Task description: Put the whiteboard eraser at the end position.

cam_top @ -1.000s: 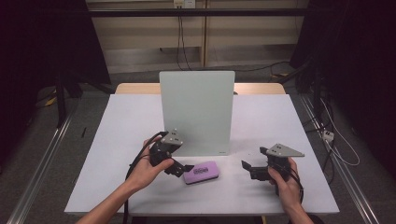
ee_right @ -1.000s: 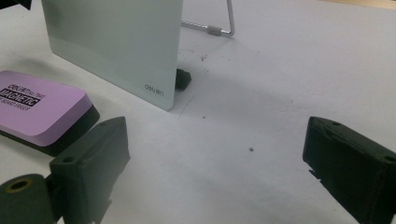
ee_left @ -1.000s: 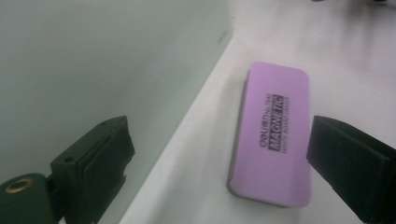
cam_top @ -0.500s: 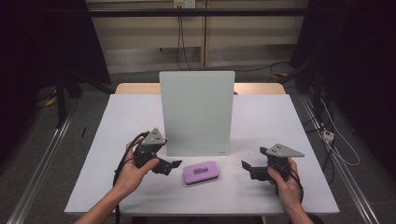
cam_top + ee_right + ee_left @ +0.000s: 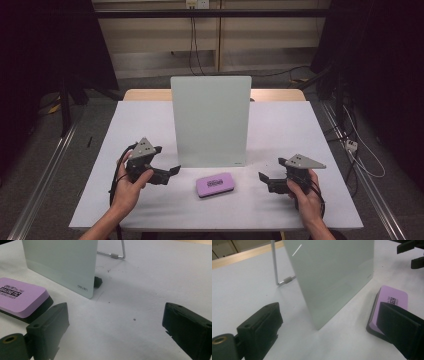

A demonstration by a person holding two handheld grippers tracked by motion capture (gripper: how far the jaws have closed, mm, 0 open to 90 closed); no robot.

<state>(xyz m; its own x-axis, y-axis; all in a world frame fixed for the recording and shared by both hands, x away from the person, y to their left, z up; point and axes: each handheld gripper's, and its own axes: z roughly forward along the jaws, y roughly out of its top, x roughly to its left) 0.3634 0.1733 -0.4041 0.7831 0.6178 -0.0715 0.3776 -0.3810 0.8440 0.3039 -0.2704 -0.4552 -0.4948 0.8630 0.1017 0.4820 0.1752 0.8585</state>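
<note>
Eraser lies flat between both tools (jaws apart).

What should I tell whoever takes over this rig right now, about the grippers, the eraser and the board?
Left gripper: jaws open, holding nothing, low over the table just left of the purple whiteboard eraser, one jaw close beside its end.
Right gripper: jaws open, empty, resting to the right of the eraser, pointing toward it.
The eraser lies flat on the white table, purple side up, just in front of the small standing whiteboard.
The whiteboard stands upright on its wire stand; its face looks clean.
Done: the eraser is lying free on the table.
Left: I cannot tell; likely a regrasp of the eraser.
</note>
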